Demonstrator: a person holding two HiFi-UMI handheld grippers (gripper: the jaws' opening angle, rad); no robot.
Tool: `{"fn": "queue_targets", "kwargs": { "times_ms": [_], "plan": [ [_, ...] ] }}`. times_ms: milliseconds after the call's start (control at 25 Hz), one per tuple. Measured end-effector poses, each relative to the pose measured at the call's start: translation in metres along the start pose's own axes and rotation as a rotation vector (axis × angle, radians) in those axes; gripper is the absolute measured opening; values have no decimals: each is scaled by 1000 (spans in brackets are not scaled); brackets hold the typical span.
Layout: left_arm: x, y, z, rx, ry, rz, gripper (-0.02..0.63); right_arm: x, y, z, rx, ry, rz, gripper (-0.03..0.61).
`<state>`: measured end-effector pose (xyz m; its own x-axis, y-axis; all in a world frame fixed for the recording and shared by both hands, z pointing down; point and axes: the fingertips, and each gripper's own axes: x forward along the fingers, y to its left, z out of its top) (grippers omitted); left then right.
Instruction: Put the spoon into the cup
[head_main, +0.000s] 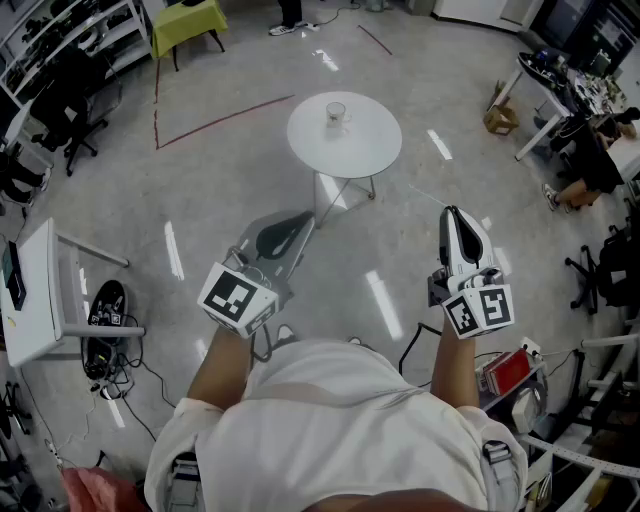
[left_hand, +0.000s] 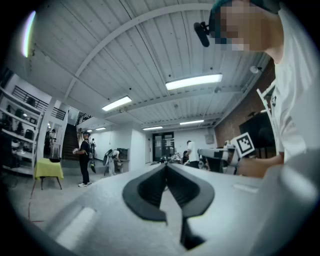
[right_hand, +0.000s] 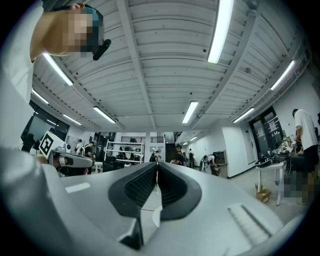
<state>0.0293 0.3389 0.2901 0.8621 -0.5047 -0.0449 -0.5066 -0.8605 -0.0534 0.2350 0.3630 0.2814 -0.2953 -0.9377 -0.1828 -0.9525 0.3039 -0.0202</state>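
Note:
A clear glass cup (head_main: 336, 113) stands on a small round white table (head_main: 367, 148) a few steps ahead of me. No spoon shows in any view. My left gripper (head_main: 303, 223) is held at waist height, well short of the table, with its dark jaws closed tip to tip and nothing between them. My right gripper (head_main: 450, 213) is raised on the right, also shut and empty. In the left gripper view the left gripper (left_hand: 166, 165) looks across the room at ceiling height; the right gripper (right_hand: 157, 164) does the same in its own view.
Grey floor with red tape lines lies between me and the table. A white desk (head_main: 35, 290) with cables beneath stands at left, a yellow-green table (head_main: 190, 18) far left. At right are a desk (head_main: 545, 80), a seated person (head_main: 592, 155) and a red box (head_main: 505, 370).

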Motion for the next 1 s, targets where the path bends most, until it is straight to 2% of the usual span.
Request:
{"fn": "queue_targets", "kwargs": {
  "times_ms": [520,720,1000],
  "plan": [
    [-5,9,-3,-8,1,-3,0,11,9,-4,-8,12,4,12],
    [-12,14,-5,-16,-1,-7,0,12,14,-2,26,-11,-4,12],
    [-33,38,-8,-29,-1,0,0,34,38,-5,24,-1,0,12]
  ]
}}
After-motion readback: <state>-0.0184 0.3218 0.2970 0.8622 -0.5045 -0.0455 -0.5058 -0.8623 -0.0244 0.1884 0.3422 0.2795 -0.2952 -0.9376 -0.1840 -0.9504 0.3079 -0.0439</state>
